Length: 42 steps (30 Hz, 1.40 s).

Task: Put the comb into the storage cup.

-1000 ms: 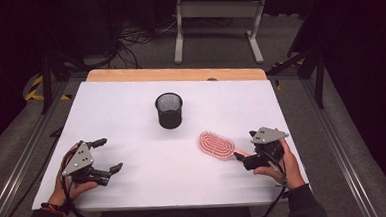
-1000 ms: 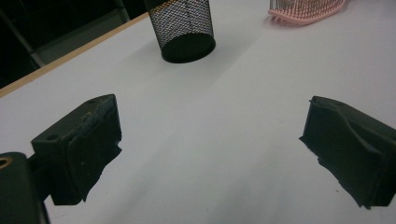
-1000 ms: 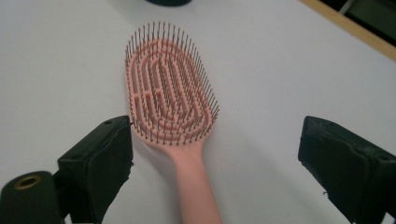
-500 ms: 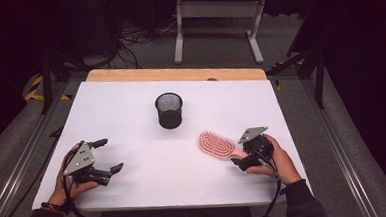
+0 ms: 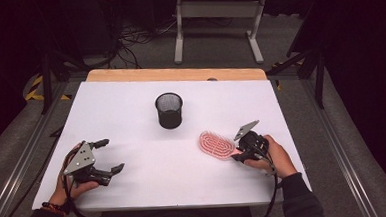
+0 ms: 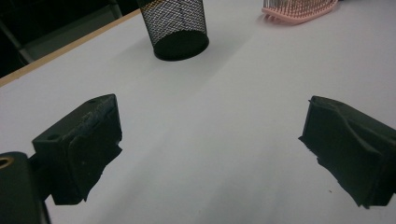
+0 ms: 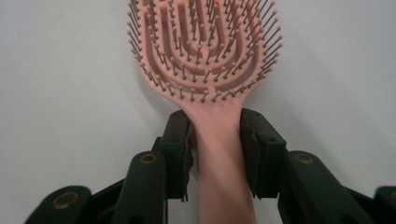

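**Hairbrush handle sitting between the right tongs**

Hairbrush [image 7: 205, 60], pink and oval-headed, is lying bristles-up on the white bench [image 5: 131, 106], toward the person's right side, with its handle pointing at the right hand [image 5: 273, 157]. In the right gripper view the right tongs [image 7: 215, 140] are flanking the handle just below the brush head. Their jaws have just been closing, and the pads are sitting tight against both sides of the handle, though whether they are truly pressing is hard to tell. In the high view the same tongs [image 5: 239, 153] are lying low at the brush's near end.

No brand, label or writing is showing on the brush, the tongs or anything else.

A black mesh cup [image 5: 169, 109] is standing upright near the middle of the bench, well apart from the brush and open at the top. Bare white surface is lying between the two, with nothing standing in the way.

The left tongs [image 5: 108, 155] are resting at the bench's left side in the left hand [image 5: 72, 182], jaws spread wide and holding nothing. The left gripper view is looking across bare bench toward the mesh cup [image 6: 175, 25] and the brush's edge [image 6: 299, 11].

A wooden strip [image 5: 176, 74] is edging the far side of the bench, and beyond it cables [image 5: 137, 34] are trailing over the grey floor beside a pale metal stand [image 5: 216, 17].
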Each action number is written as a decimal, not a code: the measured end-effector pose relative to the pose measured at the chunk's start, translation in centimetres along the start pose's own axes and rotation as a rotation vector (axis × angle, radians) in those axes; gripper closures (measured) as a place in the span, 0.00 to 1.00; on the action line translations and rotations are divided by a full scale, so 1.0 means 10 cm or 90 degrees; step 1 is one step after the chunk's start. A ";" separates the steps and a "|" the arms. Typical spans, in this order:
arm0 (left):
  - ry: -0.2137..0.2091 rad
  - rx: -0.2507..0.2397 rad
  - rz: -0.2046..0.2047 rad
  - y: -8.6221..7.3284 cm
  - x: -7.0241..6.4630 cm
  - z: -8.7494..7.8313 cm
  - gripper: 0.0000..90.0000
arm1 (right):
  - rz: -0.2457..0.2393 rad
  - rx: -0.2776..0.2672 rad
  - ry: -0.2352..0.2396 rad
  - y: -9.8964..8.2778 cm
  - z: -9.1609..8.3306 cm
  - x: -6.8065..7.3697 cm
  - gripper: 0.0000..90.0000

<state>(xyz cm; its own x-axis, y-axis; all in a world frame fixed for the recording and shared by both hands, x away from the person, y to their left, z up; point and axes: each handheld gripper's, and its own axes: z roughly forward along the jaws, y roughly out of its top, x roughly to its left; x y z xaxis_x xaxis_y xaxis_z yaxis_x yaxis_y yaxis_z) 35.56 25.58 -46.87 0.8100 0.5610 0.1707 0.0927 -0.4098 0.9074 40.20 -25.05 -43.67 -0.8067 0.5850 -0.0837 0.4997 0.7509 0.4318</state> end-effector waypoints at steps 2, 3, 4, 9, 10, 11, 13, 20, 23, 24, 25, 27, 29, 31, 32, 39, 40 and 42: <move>0.000 0.000 0.000 0.00 0.00 0.00 0.06 | -0.005 0.005 0.005 0.01 0.00 0.00 0.74; -0.001 0.000 -0.001 0.00 0.00 0.00 0.06 | -0.009 0.007 0.008 0.02 0.00 -0.01 0.75; -0.001 0.000 -0.001 0.00 0.00 0.00 0.06 | -0.016 0.009 0.008 0.02 0.01 0.00 0.76; -0.004 0.003 -0.002 0.00 0.00 0.00 0.06 | -0.026 0.005 0.006 0.02 0.01 0.01 0.77; -0.003 0.004 -0.001 0.00 0.00 0.00 0.06 | -0.026 0.001 0.008 0.01 0.01 0.01 0.77; -0.004 0.004 -0.001 0.00 0.00 0.00 0.06 | -0.023 -0.006 0.013 0.00 0.00 0.00 0.77; -0.004 0.002 -0.002 0.00 0.00 0.00 0.06 | -0.027 -0.012 0.008 -0.01 0.00 0.01 0.77; -0.003 -0.001 -0.004 0.00 0.00 0.00 0.06 | -0.038 -0.045 0.007 0.00 -0.01 0.05 0.77; -0.004 -0.004 -0.011 0.01 0.01 -0.01 0.07 | -0.031 -0.081 -0.011 0.00 -0.05 0.05 0.77; -0.004 -0.004 -0.011 0.01 0.01 -0.01 0.07 | -0.026 -0.090 -0.011 -0.01 -0.06 0.05 0.77; -0.005 -0.003 -0.012 0.01 0.01 0.00 0.07 | -0.026 -0.105 -0.015 -0.01 -0.08 0.04 0.77; -0.005 -0.004 -0.011 0.01 0.00 0.00 0.07 | -0.021 -0.124 -0.027 -0.01 -0.10 0.04 0.77; -0.005 -0.003 -0.011 0.01 0.00 0.00 0.07 | -0.014 -0.147 -0.037 -0.02 -0.11 0.04 0.77; -0.006 -0.001 -0.011 0.01 0.00 0.00 0.07 | -0.008 -0.164 -0.049 -0.01 -0.13 0.04 0.77; -0.005 0.000 -0.011 0.01 0.00 0.00 0.07 | -0.006 -0.171 -0.056 -0.01 -0.14 0.05 0.77; 0.008 -0.003 -0.013 0.01 0.01 -0.01 0.07 | 0.010 -0.239 -0.091 -0.02 -0.22 0.06 0.77; 0.008 -0.003 -0.013 0.01 0.01 -0.01 0.07 | 0.012 -0.246 -0.097 -0.02 -0.23 0.07 0.77; 0.010 -0.002 -0.012 0.01 0.01 -0.01 0.07 | 0.011 -0.253 -0.100 -0.02 -0.24 0.07 0.77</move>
<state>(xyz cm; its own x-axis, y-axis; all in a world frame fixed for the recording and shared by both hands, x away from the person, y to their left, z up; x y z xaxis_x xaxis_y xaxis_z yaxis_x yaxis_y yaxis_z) 35.57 25.67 -46.74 0.7990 0.5797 0.1602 0.1054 -0.3972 0.9117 38.75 -25.49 -41.62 -0.7264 0.6589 -0.1954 0.3276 0.5819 0.7444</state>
